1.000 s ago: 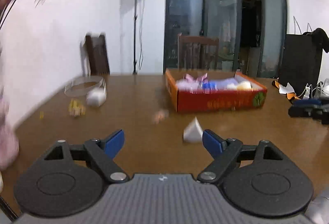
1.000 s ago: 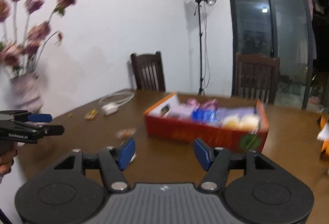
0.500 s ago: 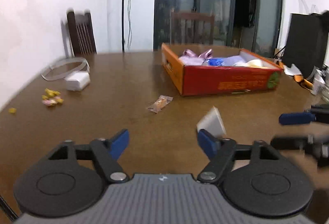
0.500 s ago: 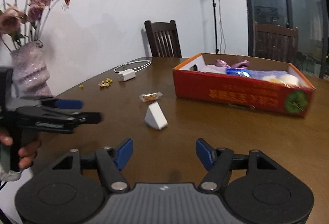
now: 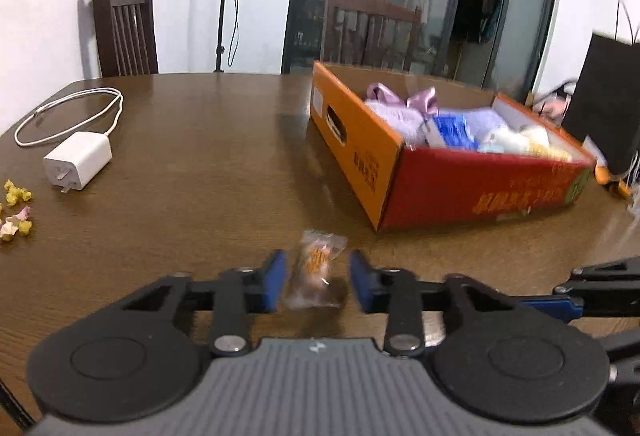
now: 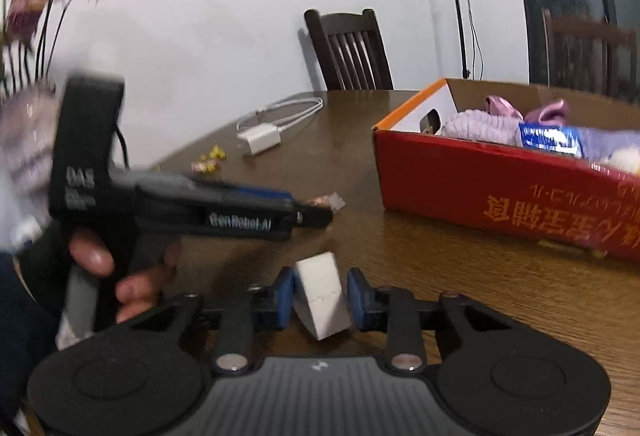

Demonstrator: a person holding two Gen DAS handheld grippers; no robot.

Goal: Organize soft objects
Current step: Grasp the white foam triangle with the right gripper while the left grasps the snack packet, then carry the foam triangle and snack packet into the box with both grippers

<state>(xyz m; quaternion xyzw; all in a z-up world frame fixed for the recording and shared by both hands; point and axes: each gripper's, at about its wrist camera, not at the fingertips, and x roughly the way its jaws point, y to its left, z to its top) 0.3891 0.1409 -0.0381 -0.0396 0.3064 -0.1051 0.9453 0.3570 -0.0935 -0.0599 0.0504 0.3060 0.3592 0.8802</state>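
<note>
A clear-wrapped snack packet lies on the brown table between the blue pads of my left gripper. Its jaws are closing, with a sliver of gap on each side. Seen from the right wrist, that left gripper is held by a hand, its tips at the packet. My right gripper is closing, and its pads touch both sides of a white foam wedge standing on the table. The right gripper's fingers show at the left view's right edge. An orange-red cardboard box holds lilac plush and a blue packet.
A white charger with coiled cable and small yellow-pink scraps lie at the table's left. Two dark chairs stand behind it. A black bag is at the right. A vase of flowers is at my left.
Both grippers came forward and down toward the table and their jaws narrowed. The packet is now between the left jaws, the white wedge between the right ones.
</note>
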